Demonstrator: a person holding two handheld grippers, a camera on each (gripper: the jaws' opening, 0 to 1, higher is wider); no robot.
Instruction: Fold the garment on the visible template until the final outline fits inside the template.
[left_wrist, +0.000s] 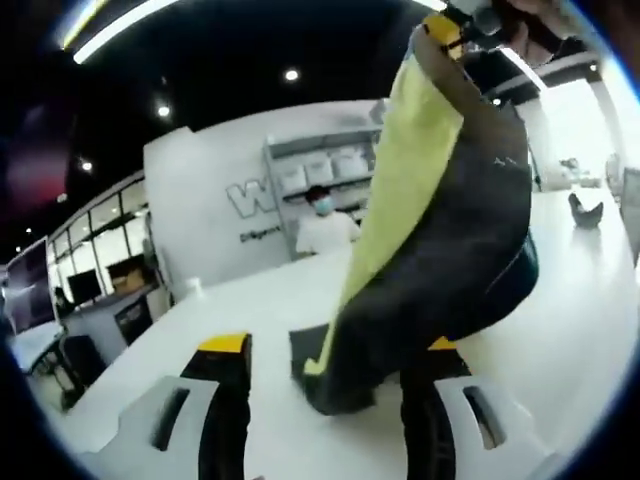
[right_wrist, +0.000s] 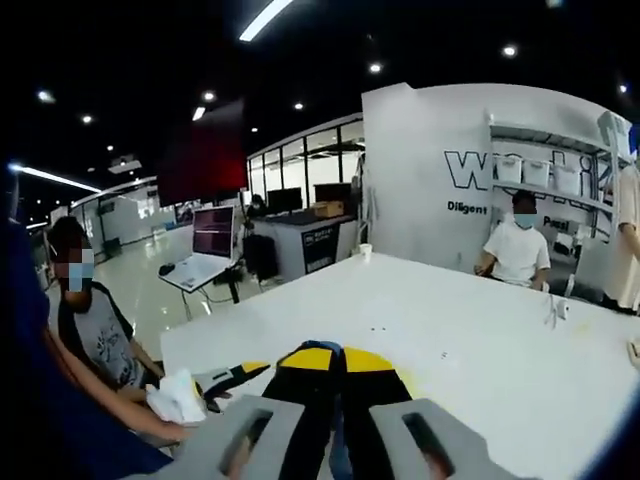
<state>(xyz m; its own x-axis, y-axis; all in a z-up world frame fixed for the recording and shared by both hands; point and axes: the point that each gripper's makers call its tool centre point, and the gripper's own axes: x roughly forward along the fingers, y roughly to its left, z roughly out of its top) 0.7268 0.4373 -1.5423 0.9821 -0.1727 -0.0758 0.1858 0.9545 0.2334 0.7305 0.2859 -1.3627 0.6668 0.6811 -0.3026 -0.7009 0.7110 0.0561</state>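
Large dark letters stand on the white wall (right_wrist: 440, 150) at the back of the room: in the right gripper view they begin "W" and run behind the shelves (right_wrist: 550, 170), unreadable past that. Smaller words beneath read "Diligent" and something starting "Pass". In the left gripper view the same wall shows just a "W".

Bright ceiling strips (left_wrist: 120, 25) overhead, white table (right_wrist: 480, 350) glaring; fisheye edges warped, slight blur.
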